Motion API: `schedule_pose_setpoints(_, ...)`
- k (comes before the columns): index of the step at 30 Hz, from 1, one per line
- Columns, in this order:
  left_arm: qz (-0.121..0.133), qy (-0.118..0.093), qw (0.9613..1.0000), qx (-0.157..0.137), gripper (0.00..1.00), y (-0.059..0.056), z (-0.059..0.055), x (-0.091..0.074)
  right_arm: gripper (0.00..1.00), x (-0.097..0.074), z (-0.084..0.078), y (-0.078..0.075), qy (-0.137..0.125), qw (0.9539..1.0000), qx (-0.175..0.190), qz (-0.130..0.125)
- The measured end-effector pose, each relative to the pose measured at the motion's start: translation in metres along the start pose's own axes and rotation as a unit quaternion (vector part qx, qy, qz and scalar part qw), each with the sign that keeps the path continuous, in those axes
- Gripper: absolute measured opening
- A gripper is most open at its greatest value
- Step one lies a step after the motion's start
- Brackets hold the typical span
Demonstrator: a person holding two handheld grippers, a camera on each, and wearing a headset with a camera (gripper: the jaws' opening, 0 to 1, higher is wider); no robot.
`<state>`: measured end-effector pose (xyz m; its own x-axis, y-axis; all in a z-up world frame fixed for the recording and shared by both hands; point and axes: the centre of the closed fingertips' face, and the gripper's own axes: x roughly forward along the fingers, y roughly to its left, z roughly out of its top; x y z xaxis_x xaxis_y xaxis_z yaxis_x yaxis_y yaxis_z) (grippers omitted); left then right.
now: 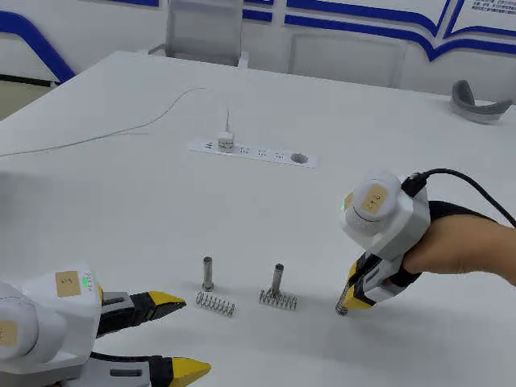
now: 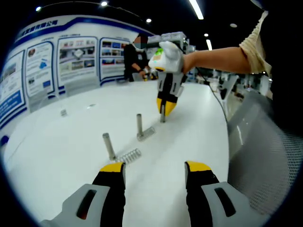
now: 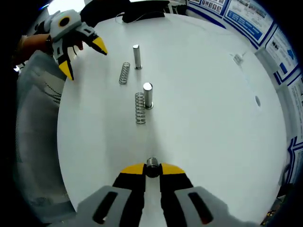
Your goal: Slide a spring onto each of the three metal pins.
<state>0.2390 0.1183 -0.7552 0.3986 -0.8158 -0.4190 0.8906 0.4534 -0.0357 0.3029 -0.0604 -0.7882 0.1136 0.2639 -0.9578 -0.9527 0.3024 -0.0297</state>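
Springs first: two lie flat on the white table. The left spring rests just in front of the left pin, and the second spring lies right at the foot of the middle pin. Both pins stand upright and bare. To the right, the right gripper points down at the tabletop, jaws pinched tight on the third pin; whether a spring rides on it, I cannot tell. The left gripper hovers near the left spring, jaws spread wide, holding nothing. A power strip sits well behind.
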Motion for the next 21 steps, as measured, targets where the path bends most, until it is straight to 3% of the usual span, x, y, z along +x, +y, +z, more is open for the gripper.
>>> schedule_pose_setpoints(13,0.003,0.000,1.0000,0.001,0.51,0.001,0.000,-0.001,0.15,0.000,0.000,0.000,-0.008,1.0000,-0.001,-0.003)
schedule_pose_setpoints(21,0.003,0.000,1.0000,0.002,0.51,0.001,0.001,-0.001,0.18,-0.010,0.007,0.001,-0.020,0.9997,-0.009,-0.015)
